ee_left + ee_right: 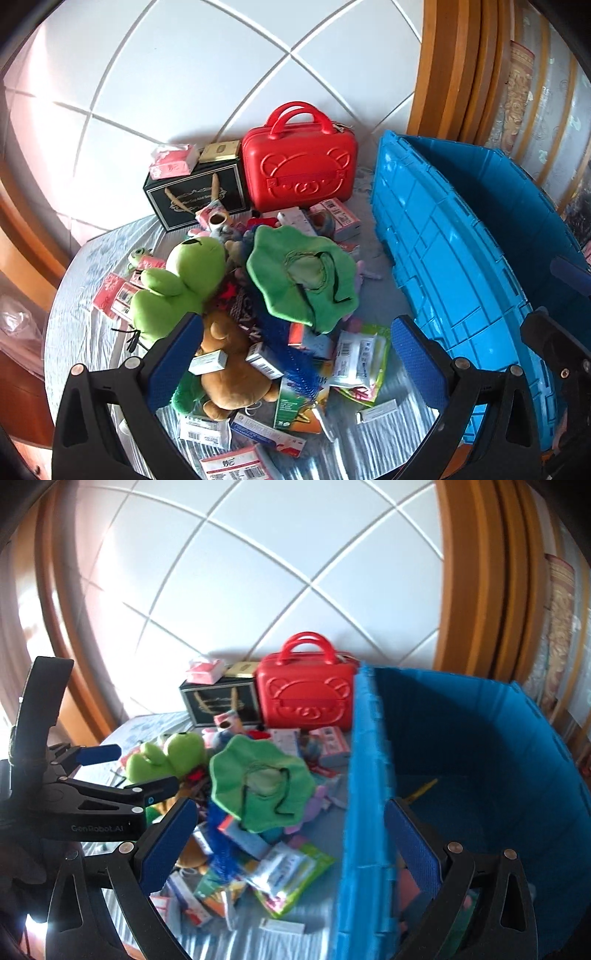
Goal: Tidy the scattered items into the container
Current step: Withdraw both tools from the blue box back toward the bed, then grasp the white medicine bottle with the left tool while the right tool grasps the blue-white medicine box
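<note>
- We're barely into this one, going by the pile: the soft toys, small cardboard boxes and foil packets are heaped mid-frame in both views on the pale striped cloth.
- The big blue plastic crate fills the right side of both views. From the right wrist view it looks mostly bare inside, with something yellow on its floor and a few pinkish bits at the lower right that we can't make out.
- Our left gripper is wide open with nothing in it, hanging over the brown plush bear at lower centre; a small white box lies on the bear.
- Our right gripper is wide open and empty too, straddling the crate's near wall.
- Not yet packed: the green plush frog, the floppy green fabric hat, the red hard-shell bear case and the black gift box at the back by the white tiled wall.
- We reckon nearly everything is left to do.
</note>
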A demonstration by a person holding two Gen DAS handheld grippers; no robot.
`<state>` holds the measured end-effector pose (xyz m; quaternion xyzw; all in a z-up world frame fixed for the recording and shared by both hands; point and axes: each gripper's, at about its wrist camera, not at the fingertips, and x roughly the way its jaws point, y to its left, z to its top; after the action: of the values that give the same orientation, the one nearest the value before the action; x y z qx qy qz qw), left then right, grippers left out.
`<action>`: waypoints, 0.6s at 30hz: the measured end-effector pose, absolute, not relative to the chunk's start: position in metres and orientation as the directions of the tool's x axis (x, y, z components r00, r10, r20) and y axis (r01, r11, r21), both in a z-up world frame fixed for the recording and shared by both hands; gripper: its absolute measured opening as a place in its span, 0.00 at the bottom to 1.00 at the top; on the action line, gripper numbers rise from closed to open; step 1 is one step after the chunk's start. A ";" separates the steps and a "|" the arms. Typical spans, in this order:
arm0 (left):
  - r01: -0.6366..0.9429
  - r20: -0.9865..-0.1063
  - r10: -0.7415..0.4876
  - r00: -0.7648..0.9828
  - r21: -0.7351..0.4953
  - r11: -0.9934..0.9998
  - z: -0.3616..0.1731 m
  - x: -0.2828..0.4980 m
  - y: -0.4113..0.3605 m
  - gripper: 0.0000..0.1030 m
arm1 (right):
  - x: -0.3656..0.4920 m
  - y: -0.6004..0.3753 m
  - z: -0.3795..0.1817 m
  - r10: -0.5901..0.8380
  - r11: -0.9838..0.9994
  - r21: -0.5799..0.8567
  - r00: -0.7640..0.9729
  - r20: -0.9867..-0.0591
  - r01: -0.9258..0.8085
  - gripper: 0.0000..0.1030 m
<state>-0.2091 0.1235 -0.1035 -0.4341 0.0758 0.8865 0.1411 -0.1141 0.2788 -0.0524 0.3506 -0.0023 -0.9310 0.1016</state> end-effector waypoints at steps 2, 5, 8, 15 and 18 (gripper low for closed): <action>-0.299 -0.796 0.173 -0.580 0.011 -0.954 -0.109 -0.209 0.105 1.00 | -0.116 0.262 -0.055 -0.211 -0.974 0.077 -0.726 -0.655 0.214 0.99; -0.280 -0.804 0.153 -0.574 0.017 -0.960 -0.118 -0.208 0.080 1.00 | -0.116 0.239 -0.062 -0.242 -0.964 0.083 -0.713 -0.658 0.251 0.99; -0.258 -0.816 0.136 -0.561 0.017 -0.966 -0.134 -0.205 0.051 1.00 | -0.120 0.216 -0.077 -0.262 -0.956 0.088 -0.687 -0.677 0.279 0.99; -0.159 -0.868 0.064 -0.492 0.017 -0.987 -0.180 -0.193 -0.022 1.00 | -0.127 0.180 -0.123 -0.279 -0.942 0.085 -0.621 -0.733 0.324 0.99; -0.108 -0.883 0.034 -0.469 0.019 -0.994 -0.196 -0.186 -0.053 1.00 | -0.128 0.165 -0.146 -0.278 -0.937 0.081 -0.585 -0.762 0.340 0.99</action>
<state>-0.1863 -0.0529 -0.1962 -0.5136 0.0360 0.8563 0.0414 -0.1275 0.1654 -0.1463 0.4211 0.0366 -0.8894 0.1738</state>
